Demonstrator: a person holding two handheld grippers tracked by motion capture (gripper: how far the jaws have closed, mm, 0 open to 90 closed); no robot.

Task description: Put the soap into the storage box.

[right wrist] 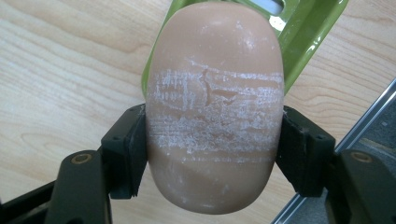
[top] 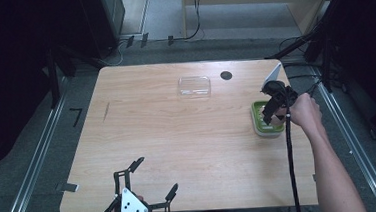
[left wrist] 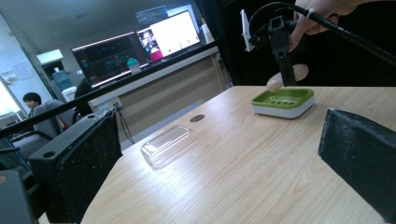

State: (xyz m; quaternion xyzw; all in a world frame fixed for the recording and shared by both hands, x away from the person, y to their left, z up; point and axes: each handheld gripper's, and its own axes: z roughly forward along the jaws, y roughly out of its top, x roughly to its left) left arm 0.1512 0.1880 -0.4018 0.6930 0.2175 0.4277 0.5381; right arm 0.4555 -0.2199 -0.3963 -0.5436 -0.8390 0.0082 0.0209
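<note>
Observation 1: the right gripper (right wrist: 212,154) has its fingers (right wrist: 126,154) clamped on the 2 long sides of a beige soap bar (right wrist: 215,102). The bar's upper face carries white scuff lines.

Observation 2: in the left gripper view the soap bar (left wrist: 286,77) hangs just above the far edge of the green soap dish (left wrist: 282,102), apart from its slotted top. The dish stands near the right edge of the desk (top: 179,146).

Observation 3: the left gripper (top: 154,186) rests at the near edge of the desk with its fingers (left wrist: 79,163) wide apart and nothing between them, well clear of the work.

Observation 4: a clear plastic lid (top: 194,85) lies toward the far side of the desk, well apart from the dish.

Assessment: the step in hand concerns the bar and the dish; whether the bar is being lifted off or set down cannot be told. If it is being placed, the next move calls for centring the bar over the slots, lowering until it bears, then parting the fingers. The smooth bar may slip if tilted.
</note>
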